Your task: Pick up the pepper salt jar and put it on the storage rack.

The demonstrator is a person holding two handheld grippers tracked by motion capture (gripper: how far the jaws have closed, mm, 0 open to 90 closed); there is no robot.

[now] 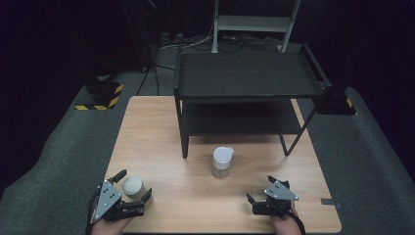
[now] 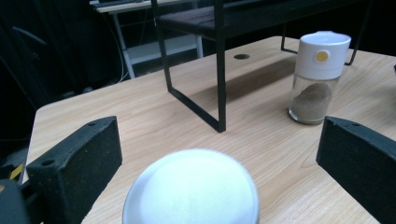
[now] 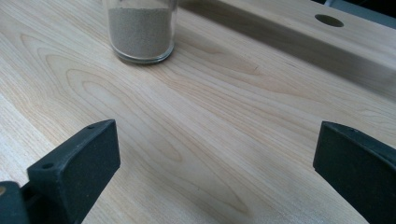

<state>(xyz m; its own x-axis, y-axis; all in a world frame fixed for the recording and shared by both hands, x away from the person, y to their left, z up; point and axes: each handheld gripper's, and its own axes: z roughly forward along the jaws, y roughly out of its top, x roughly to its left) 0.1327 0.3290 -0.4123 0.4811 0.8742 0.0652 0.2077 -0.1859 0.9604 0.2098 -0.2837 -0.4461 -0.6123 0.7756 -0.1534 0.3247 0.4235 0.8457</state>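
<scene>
A glass spice jar (image 1: 222,162) with a white cap and brown powder stands mid-table, in front of a black two-tier shelf (image 1: 244,81). The jar (image 2: 319,77) also appears at the upper right of the left gripper view, and its glass base (image 3: 140,31) at the top of the right gripper view. A second jar with a round white lid (image 1: 132,187) stands at the front left, and my left gripper (image 1: 133,185) is open with its jaws on either side of that lid (image 2: 192,192), apart from it. My right gripper (image 1: 260,188) is open over bare wood at the front right.
The wooden table (image 1: 156,132) has a round cable hole (image 2: 241,56) behind the shelf's leg (image 2: 220,70). Grey carpet surrounds the table, with a yellow-black striped base (image 1: 100,95) at the back left and a white frame (image 1: 254,24) behind the shelf.
</scene>
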